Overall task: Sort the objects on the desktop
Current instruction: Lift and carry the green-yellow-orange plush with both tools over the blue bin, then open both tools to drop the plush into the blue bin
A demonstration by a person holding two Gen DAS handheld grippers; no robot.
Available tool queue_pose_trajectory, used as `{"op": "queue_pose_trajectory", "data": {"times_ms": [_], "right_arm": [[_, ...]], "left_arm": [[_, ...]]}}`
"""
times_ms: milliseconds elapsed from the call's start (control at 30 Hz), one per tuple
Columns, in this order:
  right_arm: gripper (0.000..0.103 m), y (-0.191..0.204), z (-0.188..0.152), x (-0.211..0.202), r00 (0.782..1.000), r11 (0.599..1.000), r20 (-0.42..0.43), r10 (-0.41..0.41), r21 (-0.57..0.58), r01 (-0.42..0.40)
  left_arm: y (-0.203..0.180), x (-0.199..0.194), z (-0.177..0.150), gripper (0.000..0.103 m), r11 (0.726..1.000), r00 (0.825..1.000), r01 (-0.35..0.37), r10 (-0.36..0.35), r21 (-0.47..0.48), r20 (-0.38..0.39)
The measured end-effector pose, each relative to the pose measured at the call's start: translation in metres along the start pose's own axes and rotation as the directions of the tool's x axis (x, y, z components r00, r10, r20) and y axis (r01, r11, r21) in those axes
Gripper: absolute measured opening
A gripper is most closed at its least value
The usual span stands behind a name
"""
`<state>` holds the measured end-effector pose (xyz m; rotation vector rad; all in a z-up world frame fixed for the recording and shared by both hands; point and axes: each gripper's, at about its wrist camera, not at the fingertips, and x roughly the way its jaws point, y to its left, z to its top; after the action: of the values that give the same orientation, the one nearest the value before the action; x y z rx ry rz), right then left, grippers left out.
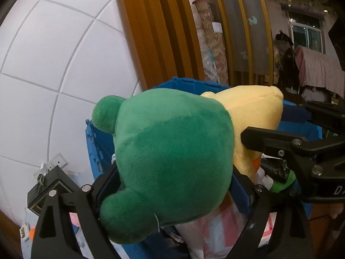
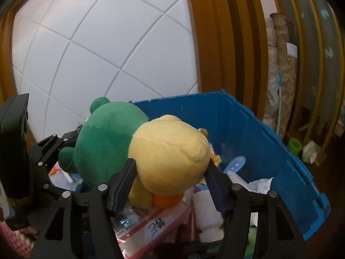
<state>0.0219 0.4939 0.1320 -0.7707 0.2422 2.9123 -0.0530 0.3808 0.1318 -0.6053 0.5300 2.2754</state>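
Observation:
A green plush toy point(image 1: 172, 157) fills the left wrist view. My left gripper point(image 1: 174, 179) is shut on it, with a pad pressed into each side. The green plush toy point(image 2: 103, 142) also shows in the right wrist view, to the left of a yellow plush toy point(image 2: 170, 151) with an orange foot. My right gripper point(image 2: 170, 164) is shut on the yellow one. Both toys hang side by side, touching, just above the contents of a blue plastic bin point(image 2: 248, 129). The yellow plush toy point(image 1: 254, 110) and the right gripper's fingers point(image 1: 269, 142) show at the right of the left wrist view.
The blue bin point(image 1: 187, 84) holds packets point(image 2: 155, 222), a white roll point(image 2: 207, 211) and a light blue spoon point(image 2: 237, 161). A white tiled wall point(image 2: 97, 54) and a wooden frame point(image 2: 215, 43) stand behind it. A black box point(image 1: 49, 185) sits left of the bin.

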Motion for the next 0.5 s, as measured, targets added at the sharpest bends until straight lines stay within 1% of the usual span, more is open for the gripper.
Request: {"op": "queue_pose_trajectory", "data": {"times_ms": [33, 167, 233, 333, 367, 400, 500], "right_arm": [[0.07, -0.003, 0.0, 0.003, 1.0, 1.0, -0.003, 0.008, 0.005, -0.008], [0.072, -0.004, 0.002, 0.011, 0.999, 0.999, -0.011, 0.03, 0.015, -0.03], [0.076, -0.009, 0.003, 0.019, 0.999, 0.999, -0.02, 0.038, 0.013, -0.038], [0.083, -0.011, 0.002, 0.028, 0.999, 0.999, -0.037, 0.04, 0.019, -0.039], [0.085, -0.011, 0.001, 0.03, 0.998, 0.999, -0.044, 0.042, 0.022, -0.042], [0.086, -0.009, 0.0, 0.029, 0.998, 0.999, -0.047, 0.044, 0.023, -0.043], [0.086, -0.009, -0.002, 0.03, 0.998, 0.999, -0.053, 0.046, 0.027, -0.044]], "left_arm": [[0.0, 0.002, 0.001, 0.093, 1.0, 1.0, 0.0, 0.0, -0.002, -0.01], [0.004, 0.008, -0.001, 0.095, 1.0, 0.999, 0.001, -0.002, -0.026, -0.041], [0.008, 0.01, -0.002, 0.097, 0.999, 0.999, 0.004, -0.006, -0.044, -0.051], [0.008, 0.012, -0.004, 0.097, 0.999, 0.998, -0.026, 0.023, -0.043, -0.055], [0.007, 0.012, -0.005, 0.097, 0.998, 0.997, -0.047, 0.045, -0.037, -0.054], [0.006, 0.013, -0.006, 0.097, 0.997, 0.996, -0.077, 0.076, -0.03, -0.051], [0.008, 0.012, -0.006, 0.097, 0.997, 0.997, -0.064, 0.062, -0.039, -0.049]]}}
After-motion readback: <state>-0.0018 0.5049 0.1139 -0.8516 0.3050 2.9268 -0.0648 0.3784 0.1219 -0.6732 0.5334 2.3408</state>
